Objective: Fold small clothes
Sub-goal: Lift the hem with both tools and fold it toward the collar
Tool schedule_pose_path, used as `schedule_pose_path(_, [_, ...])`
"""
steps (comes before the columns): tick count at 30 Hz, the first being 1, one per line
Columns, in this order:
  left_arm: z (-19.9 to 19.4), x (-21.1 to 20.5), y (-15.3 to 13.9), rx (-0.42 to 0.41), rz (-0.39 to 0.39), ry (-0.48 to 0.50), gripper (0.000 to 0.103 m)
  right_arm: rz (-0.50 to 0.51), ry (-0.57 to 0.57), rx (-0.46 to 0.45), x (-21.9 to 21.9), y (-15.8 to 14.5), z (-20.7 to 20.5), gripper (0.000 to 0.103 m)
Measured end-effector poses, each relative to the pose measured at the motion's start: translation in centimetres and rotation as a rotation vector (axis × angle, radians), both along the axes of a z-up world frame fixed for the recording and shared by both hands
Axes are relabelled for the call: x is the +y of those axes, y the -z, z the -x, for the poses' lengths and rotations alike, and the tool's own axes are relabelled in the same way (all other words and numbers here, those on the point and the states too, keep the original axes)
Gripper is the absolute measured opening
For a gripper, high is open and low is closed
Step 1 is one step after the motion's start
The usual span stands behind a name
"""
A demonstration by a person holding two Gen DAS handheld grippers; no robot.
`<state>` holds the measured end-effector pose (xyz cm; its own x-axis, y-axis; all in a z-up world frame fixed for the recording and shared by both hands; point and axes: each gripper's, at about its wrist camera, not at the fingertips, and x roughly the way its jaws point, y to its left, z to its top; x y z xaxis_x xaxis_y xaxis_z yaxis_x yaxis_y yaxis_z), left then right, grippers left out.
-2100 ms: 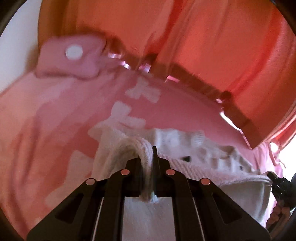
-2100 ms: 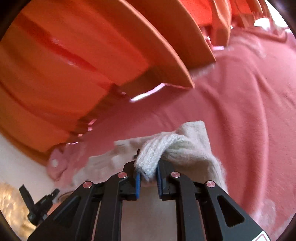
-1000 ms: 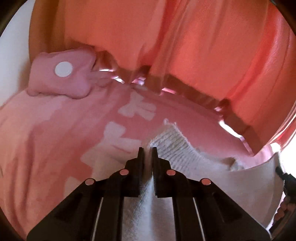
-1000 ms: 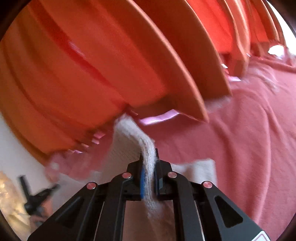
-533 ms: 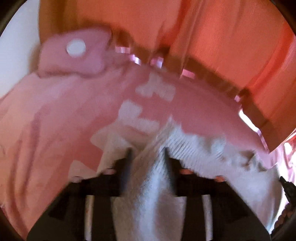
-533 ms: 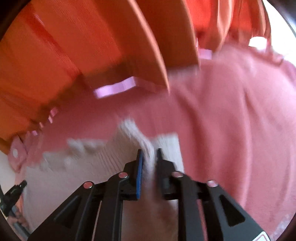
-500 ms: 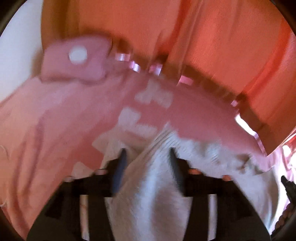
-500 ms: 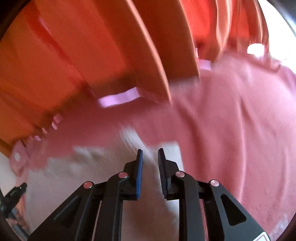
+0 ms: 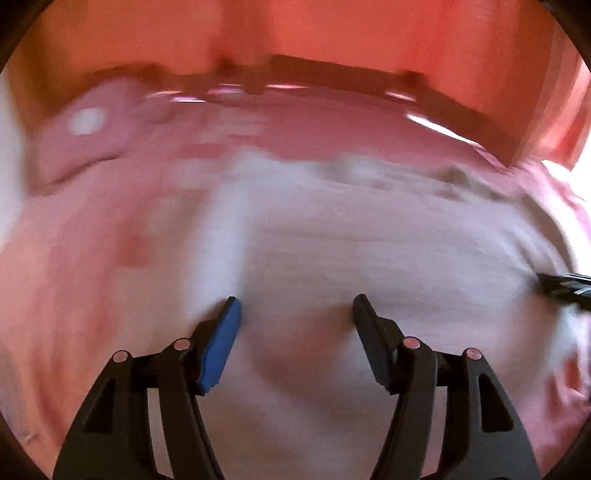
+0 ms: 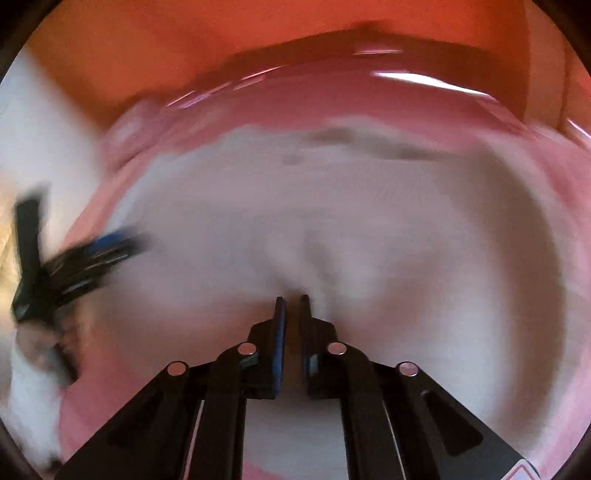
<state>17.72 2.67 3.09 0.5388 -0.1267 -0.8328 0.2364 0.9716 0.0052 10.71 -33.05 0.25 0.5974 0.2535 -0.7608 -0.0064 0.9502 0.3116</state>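
Note:
A white knit garment (image 9: 369, 240) lies spread flat on a pink blanket (image 9: 92, 240), blurred by motion. In the left wrist view my left gripper (image 9: 295, 299) hovers over its near part, jaws wide and still opening, with nothing between them. My right gripper (image 10: 291, 297) is shut, its tips at a small pucker in the garment (image 10: 332, 221); no cloth shows between the jaws. The left gripper (image 10: 92, 251) also shows at the garment's left edge in the right wrist view, and the right gripper (image 9: 565, 284) at the right edge of the left wrist view.
Orange curtains (image 9: 332, 29) hang along the far side of the bed. A pink cushion with a white dot (image 9: 88, 122) lies at the back left. A white wall (image 10: 44, 129) is on the left, and a hand (image 10: 37, 343) holds the left gripper.
The left gripper let go of the garment's fold and opened wide. The right gripper released its fold, then shut again. Both drew back and rolled, and the garment now lies flat.

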Motion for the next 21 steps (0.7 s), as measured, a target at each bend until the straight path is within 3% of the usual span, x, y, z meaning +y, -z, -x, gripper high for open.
schedule_pose_path(1, [-0.6, 1.1, -0.1, -0.006, -0.014, -0.039, 0.060, 0.007, 0.079, 0.005, -2.0, 0.1, 0.0, 0.000])
schedule_pose_path(3, [-1.9, 3.5, -0.5, 0.005, 0.056, -0.118, 0.060, -0.026, 0.192, -0.022, -4.7, -0.4, 0.5, 0.000])
schedule_pose_path(4, [-2.3, 4.3, -0.8, -0.003, 0.079, -0.163, 0.061, -0.017, 0.262, -0.069, -5.5, -1.2, 0.8, 0.019])
schedule_pose_path(5, [-2.9, 5.0, -1.5, -0.031, 0.112, -0.202, 0.064, 0.003, 0.312, -0.103, -5.7, -2.0, 0.9, 0.024])
schedule_pose_path(6, [-3.4, 5.2, -1.7, -0.045, 0.132, -0.211, 0.069, 0.006, 0.342, -0.136, -6.1, -2.5, 0.6, 0.040])
schedule_pose_path(7, [-3.7, 5.3, -2.1, -0.060, 0.157, -0.221, 0.081, -0.006, 0.364, -0.166, -6.2, -3.0, 0.3, 0.057])
schedule_pose_path(9, [-4.7, 4.9, -2.2, -0.074, 0.222, -0.223, 0.087, -0.041, 0.397, -0.209, -6.8, -3.3, -1.3, 0.065])
schedule_pose_path(13, [-7.6, 3.0, 0.3, -0.013, 0.266, -0.198, 0.089, -0.050, 0.406, -0.137, -6.7, -1.4, -4.0, 0.065])
schedule_pose_path(15, [-8.5, 2.9, 2.2, 0.027, 0.243, -0.225, 0.081, -0.031, 0.403, -0.094, -6.8, 0.0, -4.8, 0.062])
schedule_pose_path(16, [-8.6, 3.1, 2.6, 0.025, 0.243, -0.237, 0.071, -0.027, 0.391, -0.099, -6.8, 0.0, -4.9, 0.045])
schedule_pose_path(18, [-8.5, 3.1, 1.9, 0.000, 0.269, -0.205, 0.038, -0.041, 0.377, -0.134, -6.8, -0.9, -4.4, 0.015])
schedule_pose_path(19, [-8.4, 3.2, 1.7, -0.001, 0.288, -0.194, 0.013, -0.067, 0.377, -0.168, -6.9, -1.6, -3.9, 0.014])
schedule_pose_path(21, [-8.2, 4.0, 0.7, -0.023, 0.341, -0.207, 0.012, -0.158, 0.375, -0.277, -7.3, -3.6, -2.6, 0.013])
